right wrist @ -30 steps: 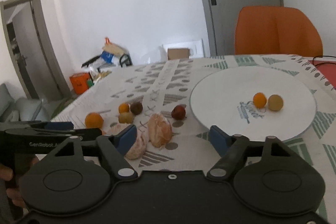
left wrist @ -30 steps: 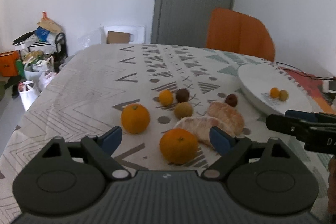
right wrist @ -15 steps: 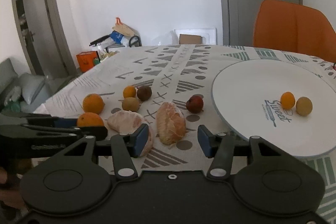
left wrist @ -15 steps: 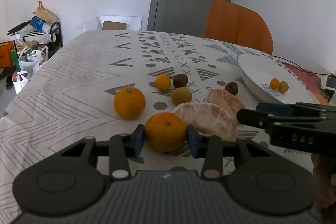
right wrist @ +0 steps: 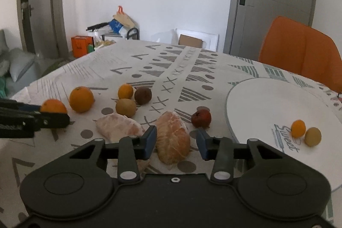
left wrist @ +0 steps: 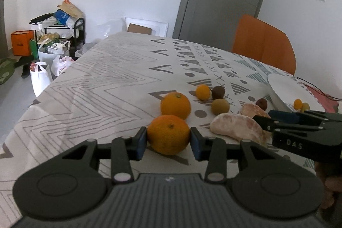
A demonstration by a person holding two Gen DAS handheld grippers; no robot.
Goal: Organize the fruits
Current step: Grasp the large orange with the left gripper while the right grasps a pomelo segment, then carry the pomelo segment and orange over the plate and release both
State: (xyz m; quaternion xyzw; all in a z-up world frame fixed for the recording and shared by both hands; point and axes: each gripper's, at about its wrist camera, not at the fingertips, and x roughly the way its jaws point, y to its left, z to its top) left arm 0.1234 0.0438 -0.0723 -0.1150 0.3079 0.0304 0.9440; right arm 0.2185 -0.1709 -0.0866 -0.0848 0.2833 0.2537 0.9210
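Two oranges lie at the worktop's (left wrist: 102,82) near edge: the near orange (left wrist: 168,134) sits between the left gripper's (left wrist: 168,143) blue fingers (left wrist: 141,142), which press its sides, having just closed on it; the far orange (left wrist: 175,105) lies at its 12 o'clock, just beside. The right gripper (right wrist: 175,143) straddles a peeled segment (right wrist: 173,140); its fingers have just been closing, the left one touching, the right one with a gap. A second segment (right wrist: 119,126) lies at 9 o'clock. The plate (right wrist: 267,104) at 2 o'clock holds two small fruits (right wrist: 298,128).
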